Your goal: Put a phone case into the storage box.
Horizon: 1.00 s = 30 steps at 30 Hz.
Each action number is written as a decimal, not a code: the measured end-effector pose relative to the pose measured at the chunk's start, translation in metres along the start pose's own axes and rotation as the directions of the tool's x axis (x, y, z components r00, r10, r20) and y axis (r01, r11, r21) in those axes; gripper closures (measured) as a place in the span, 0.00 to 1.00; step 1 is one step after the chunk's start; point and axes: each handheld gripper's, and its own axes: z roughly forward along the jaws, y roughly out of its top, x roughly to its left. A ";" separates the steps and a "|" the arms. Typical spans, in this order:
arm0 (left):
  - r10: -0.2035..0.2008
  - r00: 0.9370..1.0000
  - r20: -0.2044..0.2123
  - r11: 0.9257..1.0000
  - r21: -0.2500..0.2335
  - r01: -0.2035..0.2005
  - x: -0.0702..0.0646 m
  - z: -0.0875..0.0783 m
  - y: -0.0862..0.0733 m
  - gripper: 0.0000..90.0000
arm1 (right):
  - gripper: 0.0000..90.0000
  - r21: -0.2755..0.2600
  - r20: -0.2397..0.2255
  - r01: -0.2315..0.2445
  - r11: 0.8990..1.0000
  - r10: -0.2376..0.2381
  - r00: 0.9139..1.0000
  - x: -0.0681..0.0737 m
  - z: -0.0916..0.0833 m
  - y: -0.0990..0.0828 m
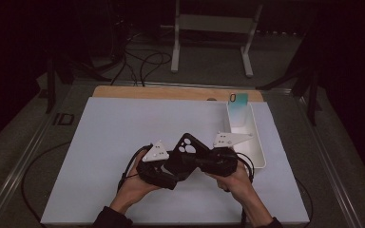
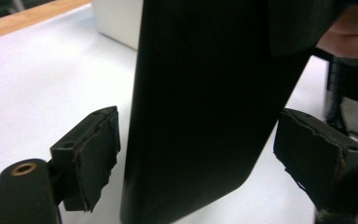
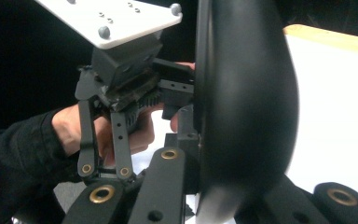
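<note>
between the two grippers, above the near middle of the white table mat [image 1: 123,142], a black phone case [image 1: 186,151] is held in the air, with its camera cut-outs at the upper end that points away from the person. the right gripper [image 1: 204,161] holds it: in the right gripper view its jaws are closed tight on the case [image 3: 247,93], which stands edge-on between them and looks blurred near the bottom. the left gripper [image 1: 168,168] comes from the other side. in the left gripper view the lower part of the case [image 2: 200,102] stands between its two pads [image 2: 95,154], but both pads are apart from it, with a clear gap on each side, so these jaws are spread and do not pinch the case. each gripper carries a grey three-cornered plate on top, and each one is held by a hand: the left hand [image 1: 135,183] and the right hand [image 1: 235,183] enter from the bottom edge of the high view in dark sleeves. to the right of the grippers, a long white tray [image 1: 256,147] lies on the mat, and a light blue-green case [image 1: 238,107] leans upright at its far end. behind the mat a strip of the wooden table edge [image 1: 171,92] is visible, and farther away cables [image 1: 142,61] lie on the dark floor near a white stand [image 1: 214,28].
</note>
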 end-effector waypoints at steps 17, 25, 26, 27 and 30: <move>0.030 0.996 0.089 1.000 -0.007 -0.029 0.001 -0.003 -0.008 0.63 | 0.85 0.034 0.025 0.048 0.998 -0.048 0.999 -0.006 -0.005 0.001; 0.026 0.994 0.108 1.000 -0.018 -0.024 0.002 -0.004 -0.011 0.85 | 0.61 0.045 0.059 0.054 0.998 -0.056 0.997 -0.007 -0.003 0.002; 0.026 0.994 0.108 1.000 -0.018 -0.024 0.002 -0.004 -0.011 0.87 | 0.61 0.045 0.059 0.054 0.998 -0.056 0.997 -0.007 -0.003 0.002; 0.030 0.994 0.104 0.999 -0.020 -0.028 0.002 -0.004 -0.011 0.87 | 0.57 0.044 0.058 0.053 0.998 -0.055 0.997 -0.008 -0.003 0.001; 0.044 0.995 0.090 0.999 -0.022 -0.043 -0.001 -0.004 -0.011 0.88 | 0.50 0.039 0.053 0.044 0.998 -0.046 0.998 -0.007 -0.001 0.002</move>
